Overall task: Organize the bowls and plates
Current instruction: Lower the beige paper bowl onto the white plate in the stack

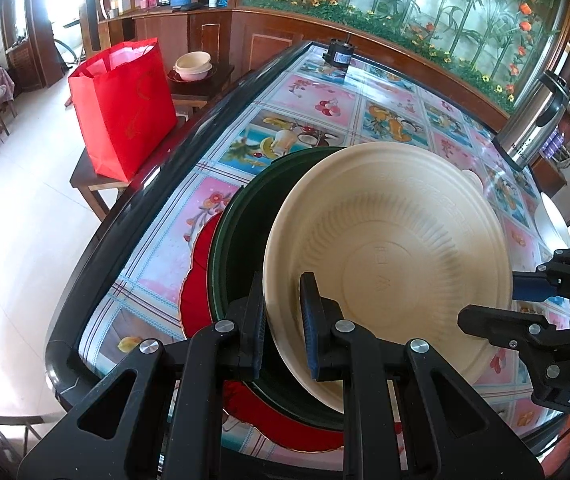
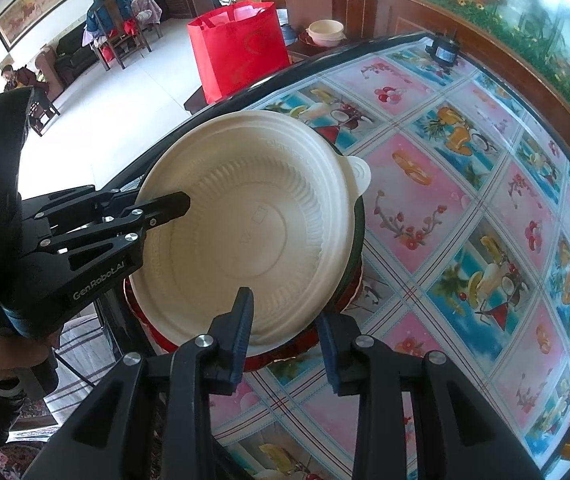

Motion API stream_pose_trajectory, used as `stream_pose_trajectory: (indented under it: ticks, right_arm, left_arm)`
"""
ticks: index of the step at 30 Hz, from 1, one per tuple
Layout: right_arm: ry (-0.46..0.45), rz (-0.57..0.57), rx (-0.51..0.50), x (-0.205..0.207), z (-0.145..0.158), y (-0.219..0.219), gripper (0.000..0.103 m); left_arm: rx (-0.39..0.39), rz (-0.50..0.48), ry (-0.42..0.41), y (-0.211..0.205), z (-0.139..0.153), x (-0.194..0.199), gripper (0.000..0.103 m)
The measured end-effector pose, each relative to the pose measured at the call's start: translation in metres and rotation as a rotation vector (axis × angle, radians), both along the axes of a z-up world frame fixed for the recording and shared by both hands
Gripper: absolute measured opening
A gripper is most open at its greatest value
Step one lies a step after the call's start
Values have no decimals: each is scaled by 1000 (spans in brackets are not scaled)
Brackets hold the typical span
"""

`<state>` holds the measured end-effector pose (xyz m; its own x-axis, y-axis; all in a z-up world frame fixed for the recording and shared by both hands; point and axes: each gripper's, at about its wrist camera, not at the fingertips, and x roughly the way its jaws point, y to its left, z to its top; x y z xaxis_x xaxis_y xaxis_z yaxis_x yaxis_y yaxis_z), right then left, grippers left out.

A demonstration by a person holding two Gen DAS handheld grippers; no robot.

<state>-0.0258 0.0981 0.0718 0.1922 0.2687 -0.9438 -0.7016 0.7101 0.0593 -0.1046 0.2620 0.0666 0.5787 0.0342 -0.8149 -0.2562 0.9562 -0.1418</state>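
My left claw (image 1: 283, 320) is clamped on the near rim of the cream bowl (image 1: 397, 248), which sits tilted inside a dark green bowl (image 1: 241, 240) on a red plate (image 1: 197, 280) near the bench (image 1: 189, 216) edge. My right claw (image 2: 285, 332) stands apart, one finger over the cream bowl's rim and the other outside it, pads not pressing. A red bag (image 1: 125, 108) stands beside the bench.

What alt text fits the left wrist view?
The left tool pinches the rim of a cream bowl, tilted over a dark green bowl on a red plate, on a fruit-patterned table.
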Motion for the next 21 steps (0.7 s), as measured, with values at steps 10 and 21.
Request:
stream_pose_trajectory:
  ticks: [10, 21]
  right_arm:
    - [-11, -14, 23, 0, 8, -8, 32]
    - [-77, -23, 25, -9, 14, -12, 33]
  left_arm:
    - [5, -2, 7, -1, -2, 1, 16]
    - [90, 23, -48, -8, 7, -4, 18]
